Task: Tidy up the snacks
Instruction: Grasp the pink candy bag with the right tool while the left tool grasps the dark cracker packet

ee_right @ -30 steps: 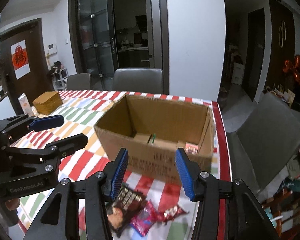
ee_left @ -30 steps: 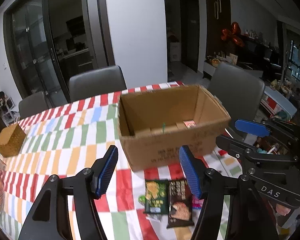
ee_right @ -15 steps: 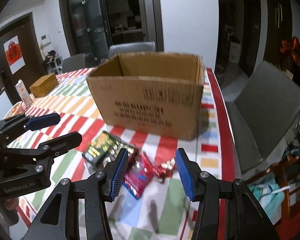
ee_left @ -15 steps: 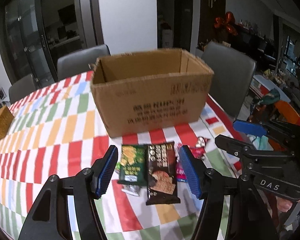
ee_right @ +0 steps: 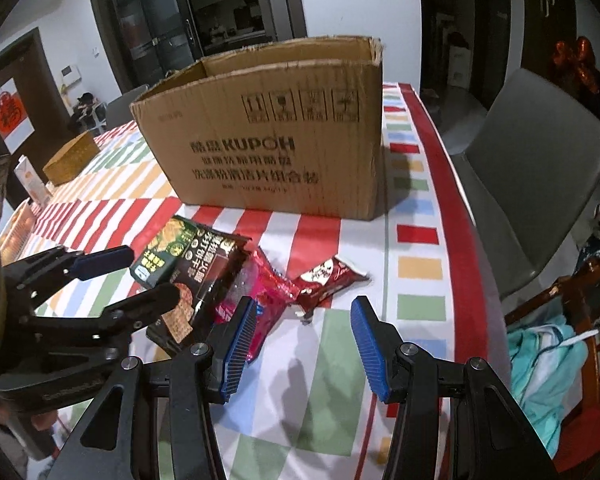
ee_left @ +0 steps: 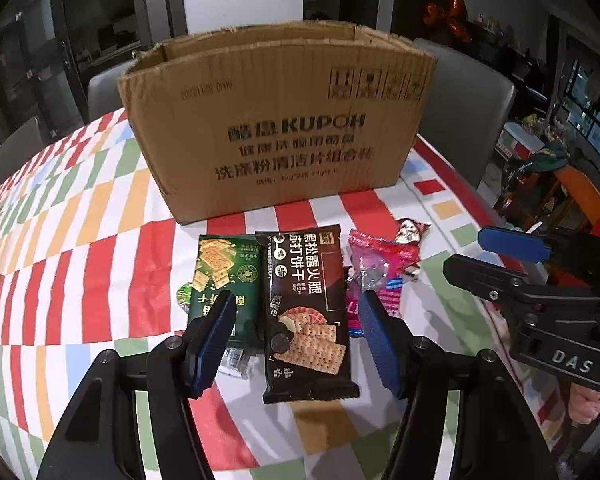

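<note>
Snack packs lie on the chequered tablecloth in front of an open cardboard box [ee_left: 276,128] [ee_right: 272,132]. A black cracker pack [ee_left: 304,304] [ee_right: 208,276] lies between a green cracker pack [ee_left: 224,268] [ee_right: 164,252] and a pink pack [ee_left: 374,268] [ee_right: 268,292]. A small dark red pack [ee_left: 410,230] [ee_right: 328,276] lies to the right. My left gripper [ee_left: 296,336] is open, low over the black pack. My right gripper [ee_right: 304,340] is open, low beside the pink and red packs.
Grey chairs [ee_right: 532,172] stand at the table's right edge and behind the box [ee_left: 104,88]. A woven box [ee_right: 70,156] and a carton [ee_right: 30,180] sit at the far left. The red-bordered table edge [ee_right: 460,240] runs along the right.
Both grippers have dropped from above the box down toward the snack packs in front of it and moved closer to them. Both stayed open.
</note>
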Demonstrator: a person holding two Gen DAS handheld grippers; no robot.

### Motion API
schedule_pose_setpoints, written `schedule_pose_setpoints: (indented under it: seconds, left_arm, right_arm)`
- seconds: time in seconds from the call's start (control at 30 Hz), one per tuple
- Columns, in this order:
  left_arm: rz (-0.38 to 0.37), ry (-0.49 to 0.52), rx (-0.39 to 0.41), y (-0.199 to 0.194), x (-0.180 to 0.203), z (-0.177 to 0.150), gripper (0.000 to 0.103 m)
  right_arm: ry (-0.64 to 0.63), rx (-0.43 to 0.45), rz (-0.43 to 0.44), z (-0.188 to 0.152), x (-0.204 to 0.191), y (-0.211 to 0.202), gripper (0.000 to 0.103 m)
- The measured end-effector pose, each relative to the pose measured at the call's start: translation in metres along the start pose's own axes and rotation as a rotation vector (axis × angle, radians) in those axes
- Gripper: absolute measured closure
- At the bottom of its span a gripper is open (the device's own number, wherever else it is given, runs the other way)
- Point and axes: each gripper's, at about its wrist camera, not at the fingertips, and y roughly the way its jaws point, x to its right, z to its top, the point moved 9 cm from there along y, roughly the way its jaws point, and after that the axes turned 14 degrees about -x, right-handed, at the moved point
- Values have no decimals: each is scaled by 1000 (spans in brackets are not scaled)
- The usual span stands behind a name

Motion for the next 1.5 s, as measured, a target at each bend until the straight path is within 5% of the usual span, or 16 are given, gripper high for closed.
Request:
schedule_pose_setpoints:
  seconds: [0.57,0.8,1.3,1.33,1.4,1.5]
  left_arm:
    - [14,44,-6,36,4,21,45]
    - [-34,33,-37,49,9,24,57]
    - [-22,-100,19,-8,-18,-5,62]
    - [-23,-105,27,-11,-19,-7,63]
    - [-22,-113,29,-14,-22,-9,82]
    - [-5,-117,29,-13,-25,-11,85]
  right_arm:
    - [38,-61,48,-7,-4,24,53]
    - [58,-82,90,-7,-8,32,53]
    - [52,-95,171,-1,-30,41,53]
    - [51,-100,174,0,-32,44,53]
    - [49,-111,178,2,-37,50,56]
    - [40,-132,169,7,-45,61,58]
